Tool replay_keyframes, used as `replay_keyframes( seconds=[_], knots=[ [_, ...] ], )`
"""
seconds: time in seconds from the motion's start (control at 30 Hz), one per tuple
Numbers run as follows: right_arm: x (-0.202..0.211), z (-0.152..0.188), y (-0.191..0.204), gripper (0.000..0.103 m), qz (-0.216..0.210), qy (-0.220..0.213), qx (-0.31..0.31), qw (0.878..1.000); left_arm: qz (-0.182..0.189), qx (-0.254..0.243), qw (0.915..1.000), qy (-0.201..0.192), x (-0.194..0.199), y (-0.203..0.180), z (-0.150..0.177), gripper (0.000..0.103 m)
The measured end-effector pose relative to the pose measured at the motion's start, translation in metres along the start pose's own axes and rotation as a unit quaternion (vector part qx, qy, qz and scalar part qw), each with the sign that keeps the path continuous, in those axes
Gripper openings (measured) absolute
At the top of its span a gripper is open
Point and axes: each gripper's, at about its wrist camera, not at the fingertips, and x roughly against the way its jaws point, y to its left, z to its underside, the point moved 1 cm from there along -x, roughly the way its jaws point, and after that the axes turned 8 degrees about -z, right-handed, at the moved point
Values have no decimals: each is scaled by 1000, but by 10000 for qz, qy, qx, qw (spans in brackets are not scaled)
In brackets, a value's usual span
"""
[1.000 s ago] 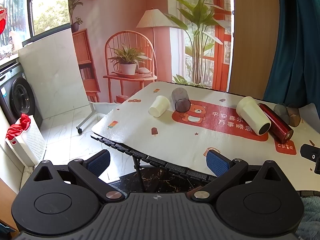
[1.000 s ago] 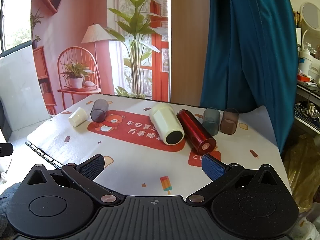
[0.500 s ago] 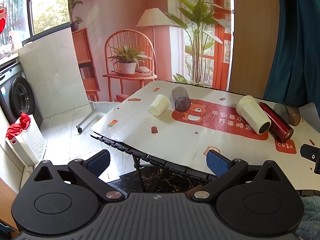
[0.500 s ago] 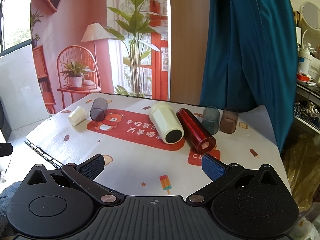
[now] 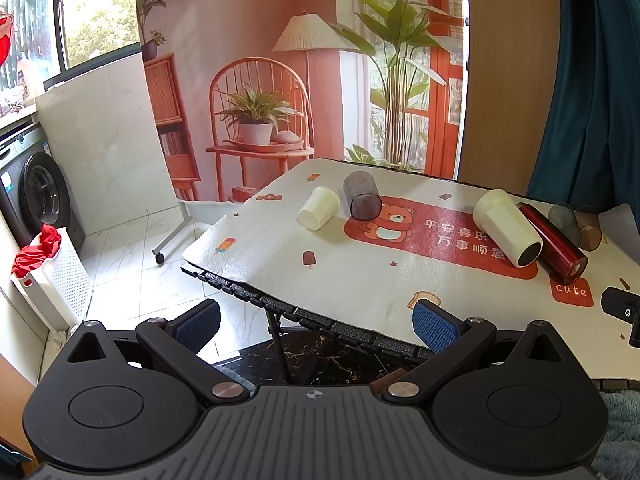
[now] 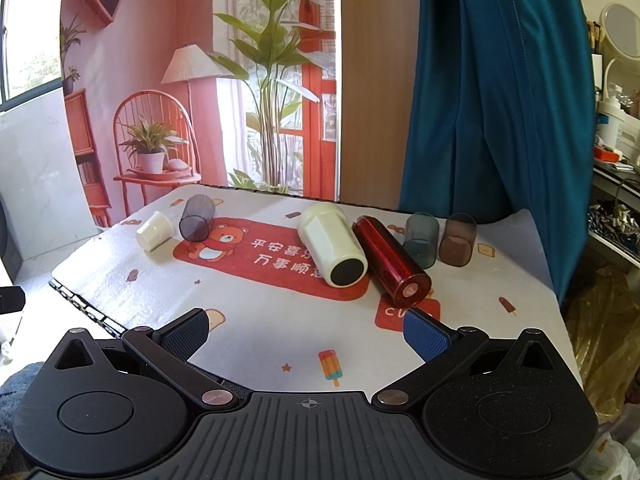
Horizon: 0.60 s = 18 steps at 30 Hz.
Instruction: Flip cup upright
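Several cups lie on their sides on the table mat [image 6: 260, 312]: a small cream cup [image 6: 154, 231], a dark smoky glass [image 6: 196, 217], a large cream tumbler [image 6: 332, 244], a red tumbler [image 6: 390, 260], a teal glass [image 6: 420, 240] and a brown glass [image 6: 457, 239]. In the left wrist view they show as the small cream cup [image 5: 319, 208], smoky glass [image 5: 362, 196], large cream tumbler [image 5: 506, 227] and red tumbler [image 5: 552, 242]. My left gripper [image 5: 316, 326] is open and empty before the table's near-left edge. My right gripper [image 6: 306, 332] is open and empty over the mat's front, short of the red tumbler.
A blue curtain [image 6: 480, 100] hangs behind the table's right side. A washing machine [image 5: 36, 196] and a white basket [image 5: 52, 276] with red cloth stand on the floor at left. The right gripper's tip [image 5: 620, 308] shows at the left view's right edge.
The right gripper has moved slightly forward and up over the table. The left gripper has barely moved. No cup has moved.
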Motion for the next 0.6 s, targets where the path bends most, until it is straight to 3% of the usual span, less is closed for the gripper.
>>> replay_keyframes(
  seconds=[0.6],
  knots=[
    [-1, 0, 0, 103, 9, 15, -4, 10000, 2, 55, 10000, 56, 1, 2, -1, 103]
  ],
)
